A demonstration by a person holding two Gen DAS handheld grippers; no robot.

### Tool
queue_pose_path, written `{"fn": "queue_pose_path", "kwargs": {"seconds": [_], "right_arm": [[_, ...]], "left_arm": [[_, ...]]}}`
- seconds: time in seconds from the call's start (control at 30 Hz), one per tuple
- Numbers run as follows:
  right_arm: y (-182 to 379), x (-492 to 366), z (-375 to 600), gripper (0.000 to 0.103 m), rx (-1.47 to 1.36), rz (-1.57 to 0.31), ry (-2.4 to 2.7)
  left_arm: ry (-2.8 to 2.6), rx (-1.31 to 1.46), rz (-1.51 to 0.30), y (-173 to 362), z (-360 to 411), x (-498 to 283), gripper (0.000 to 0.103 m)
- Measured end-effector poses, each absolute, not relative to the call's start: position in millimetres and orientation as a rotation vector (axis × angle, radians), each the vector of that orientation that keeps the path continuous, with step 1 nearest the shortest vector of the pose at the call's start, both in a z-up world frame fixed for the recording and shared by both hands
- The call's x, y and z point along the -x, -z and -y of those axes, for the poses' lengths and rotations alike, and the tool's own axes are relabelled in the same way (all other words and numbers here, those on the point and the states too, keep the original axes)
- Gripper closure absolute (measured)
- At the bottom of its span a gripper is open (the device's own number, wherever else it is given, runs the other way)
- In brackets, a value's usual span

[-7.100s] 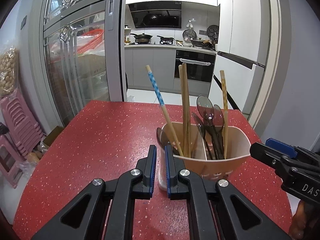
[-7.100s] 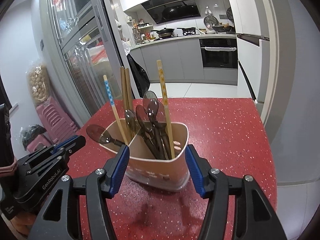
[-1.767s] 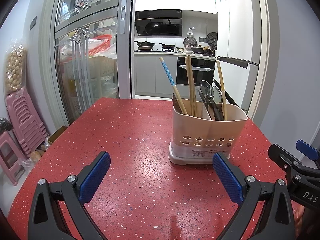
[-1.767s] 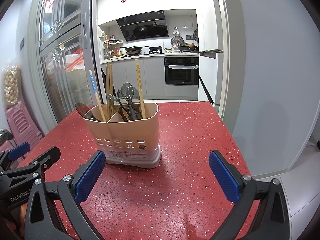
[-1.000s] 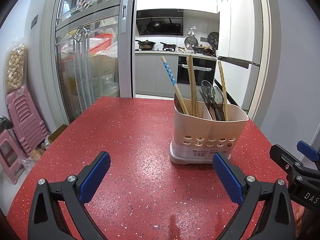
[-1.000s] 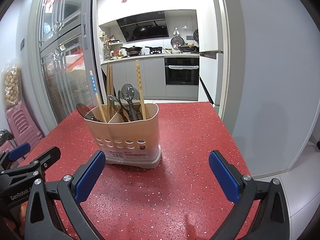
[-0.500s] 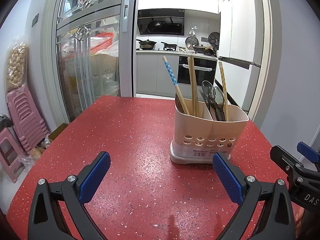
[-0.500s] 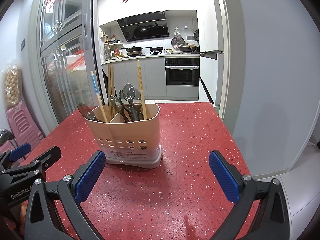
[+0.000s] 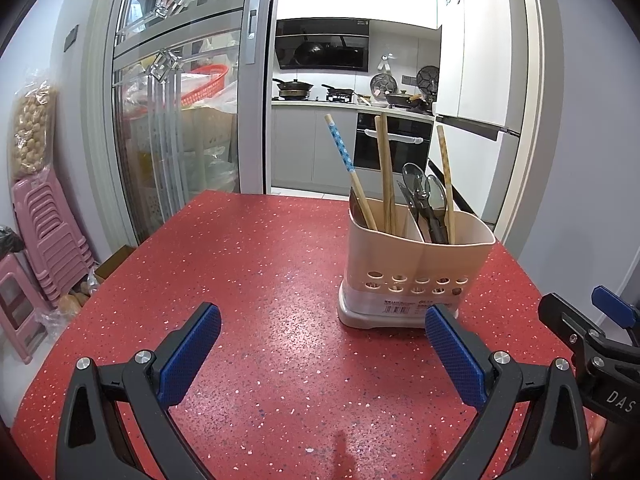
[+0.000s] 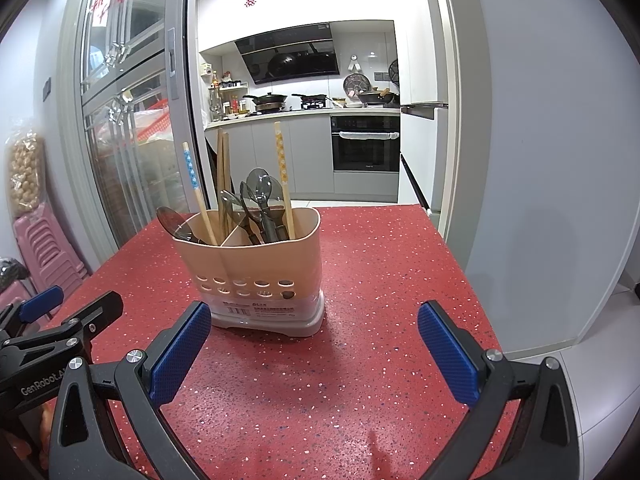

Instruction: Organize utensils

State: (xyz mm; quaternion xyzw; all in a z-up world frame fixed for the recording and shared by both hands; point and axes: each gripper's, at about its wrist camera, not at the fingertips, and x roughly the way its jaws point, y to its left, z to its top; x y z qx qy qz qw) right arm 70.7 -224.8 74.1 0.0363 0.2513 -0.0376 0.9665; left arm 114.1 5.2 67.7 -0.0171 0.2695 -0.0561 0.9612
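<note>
A beige utensil holder [image 9: 416, 268] with two compartments stands on the red speckled table [image 9: 260, 280]; it also shows in the right wrist view [image 10: 256, 268]. One compartment holds wooden chopsticks [image 9: 384, 176] and a dark spoon [image 10: 176, 222]. The other holds several dark spoons [image 10: 260, 196] and one chopstick [image 10: 282, 176]. My left gripper [image 9: 322, 354] is open and empty, low over the table, short of the holder. My right gripper [image 10: 314, 352] is open and empty, just in front of the holder.
The table's right edge drops to a grey floor [image 10: 592, 384]. Pink stools [image 9: 44, 232] stand off the left edge beside glass sliding doors [image 9: 172, 140]. A kitchen doorway [image 9: 352, 120] lies behind the table.
Both grippers stay wide open and almost still over the last second. Seven seconds ago they were close over the holder, the left one shut; both have since pulled back.
</note>
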Motion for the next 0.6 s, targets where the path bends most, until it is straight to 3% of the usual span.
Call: {"fn": "queue_pose_path", "kwargs": {"seconds": [0.6], "right_arm": [[-75.9, -68.8, 223.5, 0.0, -0.075, -0.509, 0.073]], "left_arm": [[0.111, 0.016, -0.539, -69.1, 1.6, -112.8, 0.0]]}}
